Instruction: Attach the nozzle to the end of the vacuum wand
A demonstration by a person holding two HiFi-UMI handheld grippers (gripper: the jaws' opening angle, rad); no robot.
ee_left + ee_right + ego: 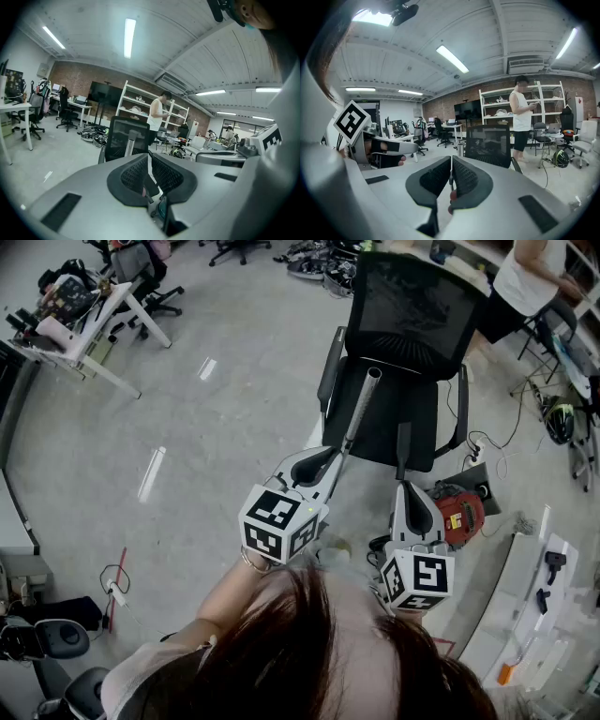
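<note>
In the head view my left gripper (330, 465) is shut on the lower part of a silver vacuum wand (361, 409), which slants up over the chair seat. Its open end (372, 373) is free. My right gripper (405, 486) is shut on a slim black nozzle (403, 446) that points up beside the wand, to its right and lower, apart from it. In the left gripper view the wand (131, 142) rises beyond the closed left gripper (149, 158). The right gripper view shows the right gripper (451, 161) closed and the wand's end (461, 149) just past it.
A black mesh office chair (403, 352) stands straight ahead. A red vacuum body (459, 512) sits on the floor at the right with cables nearby. A person (525, 277) stands at the far right. Desks (84, 324) are at the far left, and a white shelf (525, 596) at the right.
</note>
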